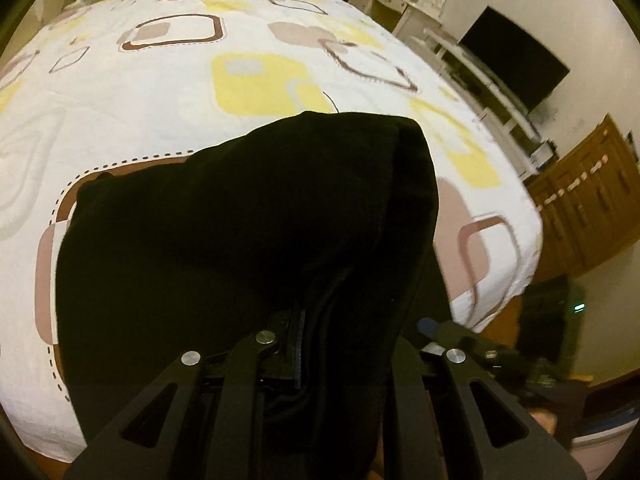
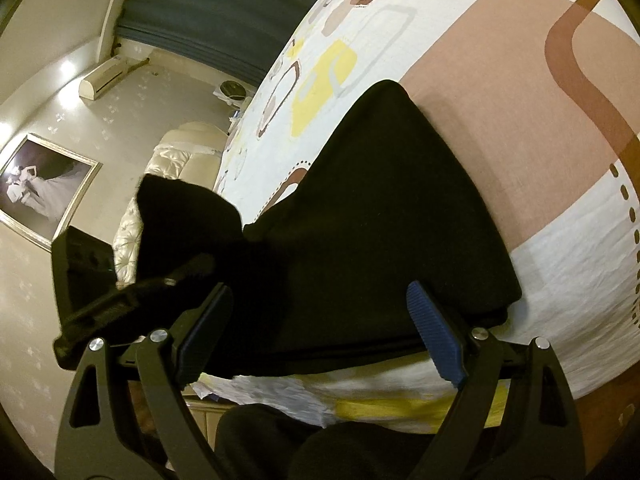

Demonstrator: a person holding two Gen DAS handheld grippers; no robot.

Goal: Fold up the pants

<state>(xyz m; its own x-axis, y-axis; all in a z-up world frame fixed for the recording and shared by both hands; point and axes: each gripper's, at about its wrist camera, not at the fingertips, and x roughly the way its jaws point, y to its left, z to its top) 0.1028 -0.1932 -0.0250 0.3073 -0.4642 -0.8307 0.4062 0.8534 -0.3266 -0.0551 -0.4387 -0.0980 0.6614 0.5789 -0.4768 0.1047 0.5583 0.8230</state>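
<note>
A: In the left wrist view, can you see the fingertips of the left gripper [image 1: 340,332]?

B: No. The black pants [image 1: 248,248] drape over them and hide where cloth meets pad.

A: And the near edge of the bed [image 1: 140,92]?

B: Cut off behind the gripper frame.

A: The right wrist view?

B: The pants' near hem runs behind the right gripper [image 2: 320,328], and a raised bunch on the left perhaps hides the other gripper's fingers. The framed picture [image 2: 44,192] is too small to read.
</note>
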